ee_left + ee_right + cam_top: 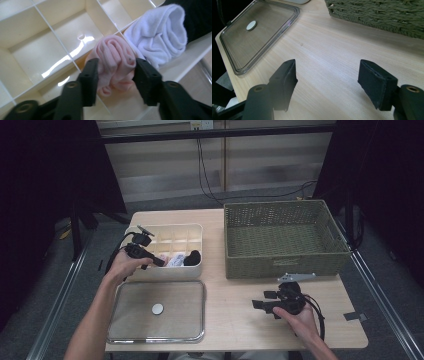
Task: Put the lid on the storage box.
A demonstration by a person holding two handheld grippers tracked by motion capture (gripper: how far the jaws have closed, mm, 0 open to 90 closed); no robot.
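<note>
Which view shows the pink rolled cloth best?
Left gripper view: the pink rolled cloth sits large between the left claw jaws, beside the white cloth. In the high view it is a tiny pale patch in the divided box.

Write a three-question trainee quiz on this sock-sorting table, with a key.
1. True or false: the clear lid sits on the divided box.
2. What lies between the left tongs?
3. The woven basket holds: A) socks B) nothing visible C) the lid.

Key: 1. False, it lies flat on the table. 2. A rolled pink sock, beside a white sock. 3. B.
</note>
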